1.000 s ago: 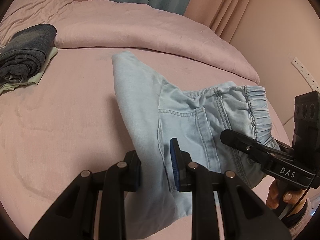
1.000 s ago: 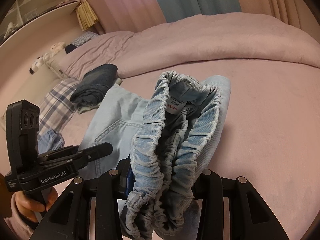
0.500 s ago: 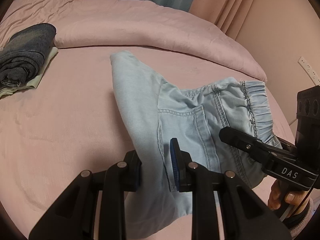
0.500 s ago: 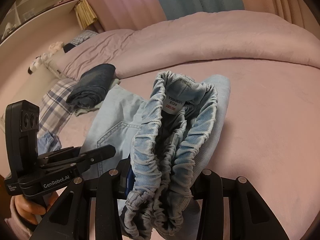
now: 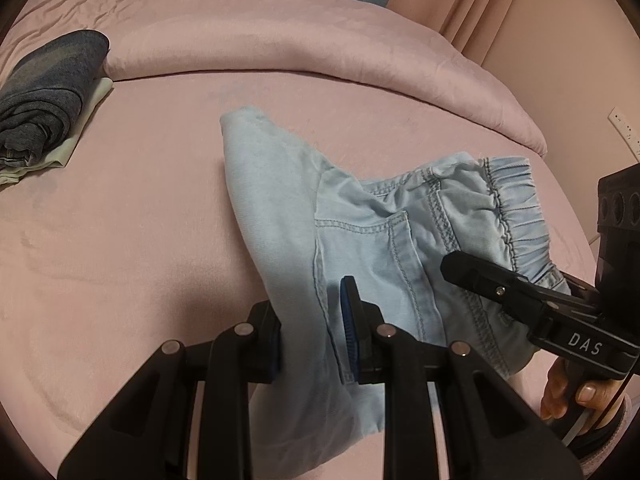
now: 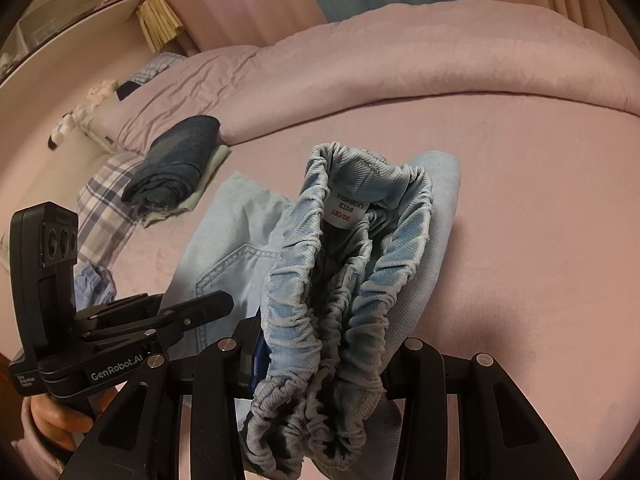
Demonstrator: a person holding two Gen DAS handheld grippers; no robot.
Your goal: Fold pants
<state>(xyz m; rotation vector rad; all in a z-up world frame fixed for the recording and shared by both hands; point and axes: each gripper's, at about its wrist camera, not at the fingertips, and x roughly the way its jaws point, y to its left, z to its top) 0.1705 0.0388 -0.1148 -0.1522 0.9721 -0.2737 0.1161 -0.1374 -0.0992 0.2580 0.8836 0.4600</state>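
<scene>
Light blue denim pants (image 5: pixel 360 240) lie partly folded on the pink bed (image 5: pixel 140 220), held up at the near side. My left gripper (image 5: pixel 312 336) is shut on the folded leg edge near the back pocket. My right gripper (image 6: pixel 320 364) is shut on the bunched elastic waistband (image 6: pixel 344 288), whose white size label (image 6: pixel 346 212) faces the camera. The right gripper also shows in the left wrist view (image 5: pixel 532 308), and the left gripper shows in the right wrist view (image 6: pixel 160 324).
A folded dark grey garment on a pale green one (image 5: pixel 44 92) lies at the bed's far left. A rolled pink duvet (image 5: pixel 320 40) runs along the back. A plaid cloth (image 6: pixel 108 200) and shelves (image 6: pixel 60 32) are left; curtains behind.
Both grippers have carried the pants slightly forward and down toward the bed; the waistband sits a little lower and the fabric hangs more spread. The grips are unchanged.
</scene>
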